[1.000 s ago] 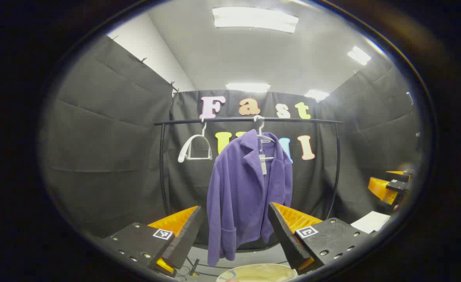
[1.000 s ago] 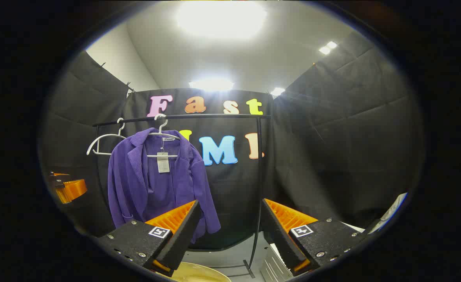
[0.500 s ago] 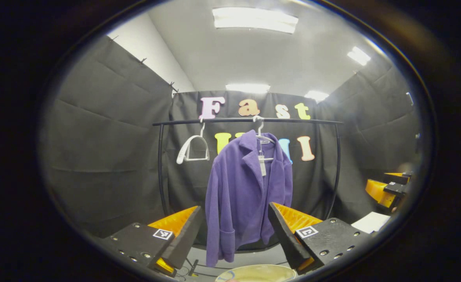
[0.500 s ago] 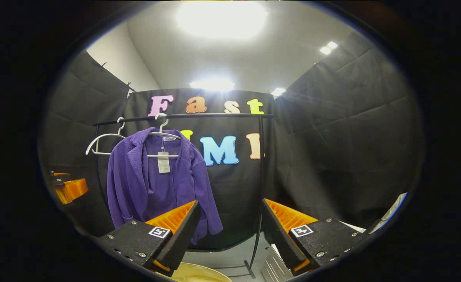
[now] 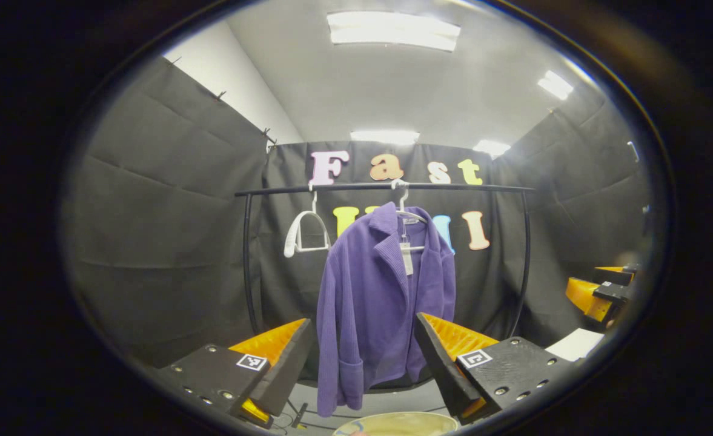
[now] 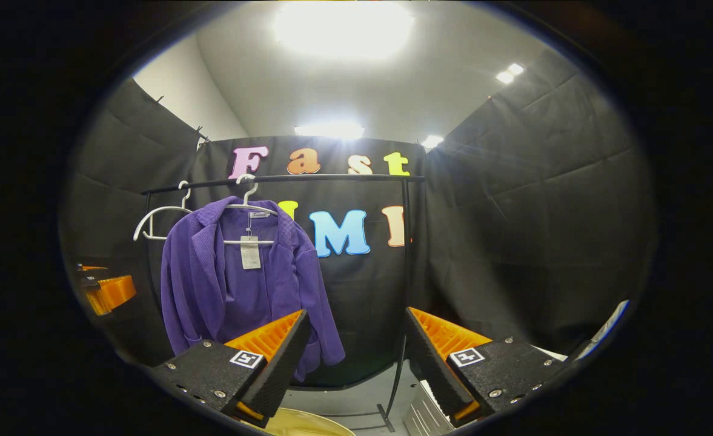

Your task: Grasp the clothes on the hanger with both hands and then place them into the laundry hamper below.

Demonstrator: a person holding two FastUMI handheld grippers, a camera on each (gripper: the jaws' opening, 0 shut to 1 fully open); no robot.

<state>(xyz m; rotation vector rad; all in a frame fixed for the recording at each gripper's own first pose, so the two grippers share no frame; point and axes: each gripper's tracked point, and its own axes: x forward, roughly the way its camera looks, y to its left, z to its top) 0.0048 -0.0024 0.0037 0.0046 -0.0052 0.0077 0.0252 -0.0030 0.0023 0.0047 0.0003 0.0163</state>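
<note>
Both tools are standing wide open and holding nothing. We are pointing the left tool [image 5: 361,363] straight at the purple jacket [image 5: 383,303], which is showing in the gap between its two fingers, well ahead of them and untouched. We are holding the right tool [image 6: 353,357] equally open, and its gap is facing the black cloth wall and the right upright of the clothes rail [image 6: 401,272], with the jacket [image 6: 241,284] hanging off to the left of its fingers. Each tool is also appearing at the edge of the other's view: the right tool [image 5: 598,290] at the far right edge of the left gripper view, the left tool [image 6: 105,290] at the far left edge of the right gripper view, both well apart from the garment.

We are seeing the jacket hanging open-fronted on a white hanger [image 6: 250,209] hooked over the black rail [image 5: 386,186], with a paper tag [image 6: 249,251] dangling at its collar. An empty white hanger [image 5: 301,233] is hanging on the same rail just to the jacket's left.

Below the tools, the pale rounded rim of the laundry hamper [image 5: 398,422] is peeking in at the bottom of the left gripper view, beneath the jacket's hem, and it [image 6: 308,424] is showing again at the bottom of the right gripper view.
</note>
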